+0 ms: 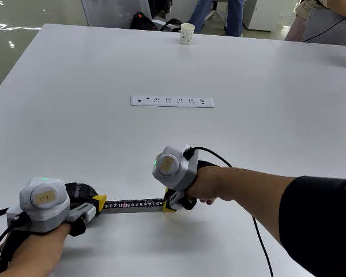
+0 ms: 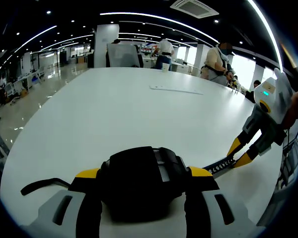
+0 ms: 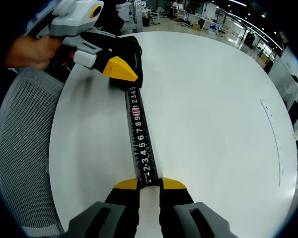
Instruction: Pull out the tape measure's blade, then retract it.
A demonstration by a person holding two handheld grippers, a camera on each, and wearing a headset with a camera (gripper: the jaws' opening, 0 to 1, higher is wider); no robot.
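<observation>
The black tape measure case [image 2: 141,181] sits between the yellow-tipped fingers of my left gripper [image 2: 144,173], which is shut on it near the table's front left [image 1: 83,196]. Its black blade [image 3: 140,139] with white and red numbers runs out over the white table to my right gripper [image 3: 150,183], which is shut on the blade's end. In the head view the blade [image 1: 132,203] spans the short gap between the left gripper [image 1: 98,203] and the right gripper [image 1: 172,203]. The right gripper also appears at the right of the left gripper view [image 2: 241,153].
A white power strip [image 1: 172,101] lies across the middle of the table [image 1: 248,115]. A paper cup [image 1: 187,33] stands near the far edge. People and chairs are beyond the table. A grey mesh chair [image 3: 25,148] is at the table's near side. A cable [image 1: 256,231] trails from the right gripper.
</observation>
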